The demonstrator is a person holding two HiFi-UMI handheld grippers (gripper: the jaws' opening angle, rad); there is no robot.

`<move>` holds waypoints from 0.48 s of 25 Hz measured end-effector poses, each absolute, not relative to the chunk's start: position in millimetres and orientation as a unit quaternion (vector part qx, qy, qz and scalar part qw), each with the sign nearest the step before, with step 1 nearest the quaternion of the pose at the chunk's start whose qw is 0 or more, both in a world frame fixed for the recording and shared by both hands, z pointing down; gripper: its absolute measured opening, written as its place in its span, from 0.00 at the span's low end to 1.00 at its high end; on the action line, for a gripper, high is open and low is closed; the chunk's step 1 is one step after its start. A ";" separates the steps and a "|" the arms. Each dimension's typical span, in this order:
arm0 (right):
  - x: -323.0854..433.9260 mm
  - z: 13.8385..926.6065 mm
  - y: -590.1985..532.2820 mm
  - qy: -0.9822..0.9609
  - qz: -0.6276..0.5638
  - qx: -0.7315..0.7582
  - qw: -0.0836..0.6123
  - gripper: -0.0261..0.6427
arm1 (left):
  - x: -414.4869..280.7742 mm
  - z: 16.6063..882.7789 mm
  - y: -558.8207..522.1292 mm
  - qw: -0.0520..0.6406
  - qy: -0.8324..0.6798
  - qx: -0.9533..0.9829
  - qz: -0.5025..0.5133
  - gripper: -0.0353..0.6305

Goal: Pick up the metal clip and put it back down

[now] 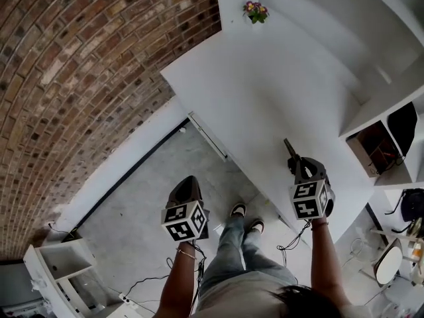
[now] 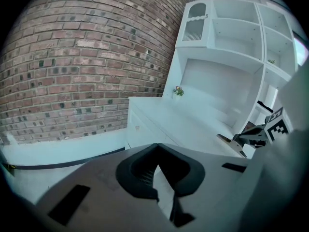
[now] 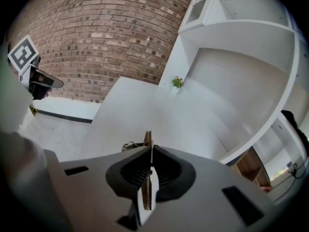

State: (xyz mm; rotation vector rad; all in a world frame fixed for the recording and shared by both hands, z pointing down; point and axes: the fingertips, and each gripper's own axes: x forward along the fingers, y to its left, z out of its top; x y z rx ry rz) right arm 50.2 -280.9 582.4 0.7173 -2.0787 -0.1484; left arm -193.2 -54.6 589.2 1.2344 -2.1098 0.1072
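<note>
The metal clip (image 1: 289,148) is a thin, dark, flat piece that sticks out past the tips of my right gripper (image 1: 295,162), which is shut on it above the near right part of the white table (image 1: 252,91). In the right gripper view the clip (image 3: 147,138) shows edge-on between the jaws, with a wire loop (image 3: 129,145) to its left. The left gripper view catches the same clip (image 2: 227,140) from the side. My left gripper (image 1: 187,181) hangs off the table over the grey floor. Its jaws meet at the tip (image 2: 157,150) with nothing in them.
A small pot of flowers (image 1: 256,12) stands at the table's far corner by a white upright. White shelving (image 1: 387,134) with dark cubbies runs along the right. A brick wall (image 1: 79,78) rises at the left. The person's shoes (image 1: 244,217) are on the floor below the table's edge.
</note>
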 end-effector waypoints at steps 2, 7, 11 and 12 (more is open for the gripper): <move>53.6 574.9 -286.0 -0.844 -0.044 0.300 0.443 0.05 | -192.9 583.4 -64.0 0.336 -0.808 0.483 0.043 0.06; 64.2 551.9 -299.0 -0.848 0.002 0.331 0.414 0.05 | -190.9 563.3 -93.9 0.317 -0.798 0.510 0.043 0.06; 72.0 526.5 -306.9 -0.855 0.060 0.366 0.362 0.05 | -187.2 538.6 -124.4 0.293 -0.790 0.537 0.037 0.06; 75.2 519.5 -308.6 -0.856 0.072 0.376 0.346 0.05 | -184.7 530.6 -132.9 0.285 -0.787 0.546 0.034 0.06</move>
